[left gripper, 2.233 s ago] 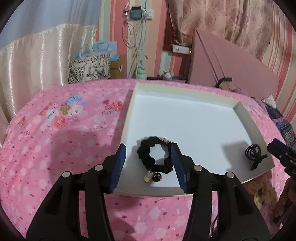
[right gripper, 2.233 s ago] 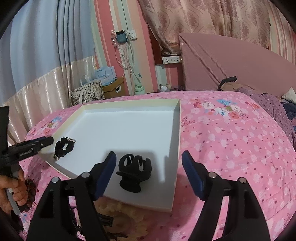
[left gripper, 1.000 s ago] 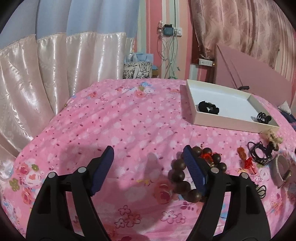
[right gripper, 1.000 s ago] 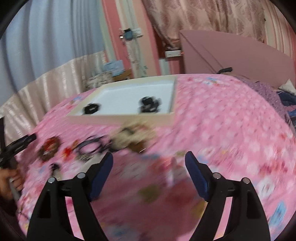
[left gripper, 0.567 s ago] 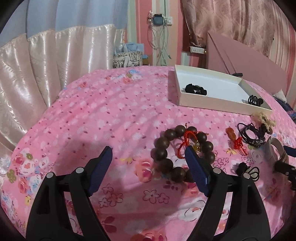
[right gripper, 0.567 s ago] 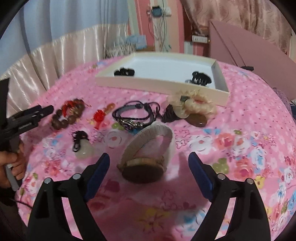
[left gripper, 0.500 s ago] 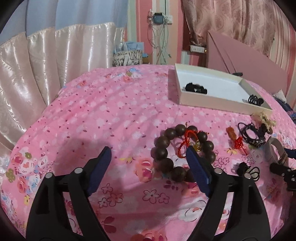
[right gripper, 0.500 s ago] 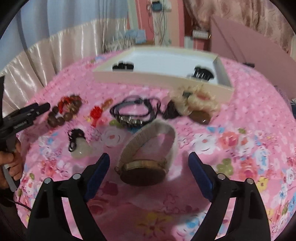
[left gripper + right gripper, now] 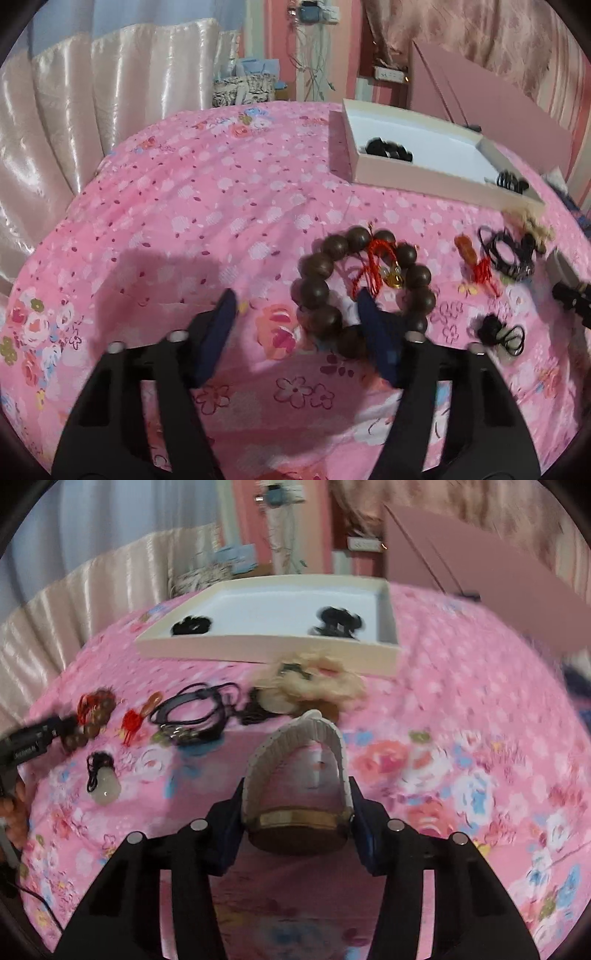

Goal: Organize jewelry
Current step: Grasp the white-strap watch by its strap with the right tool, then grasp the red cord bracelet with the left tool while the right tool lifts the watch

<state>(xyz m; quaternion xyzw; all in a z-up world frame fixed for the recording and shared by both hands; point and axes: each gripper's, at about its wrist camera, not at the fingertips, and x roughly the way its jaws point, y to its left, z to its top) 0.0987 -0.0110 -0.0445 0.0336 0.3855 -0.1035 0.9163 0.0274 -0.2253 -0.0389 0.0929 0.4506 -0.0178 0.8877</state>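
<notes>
The right gripper is closing on the watch on the bedspread. The left gripper is closing, jaws straddling one side of the bead bracelet, pads not yet pressing. Next, probably: lift both to the far white tray.

bed w/ pink floral cover carries everything. white tray sits toward the far side. near its front wall lies a cream scrunchie; just left of it a black cord bracelet, then a small red-orange charm. wooden bead bracelet w/ red string lies further left. jade-like pendant on black cord rests nearer the camera. watch w/ pale band lies in front, on the cover.
</notes>
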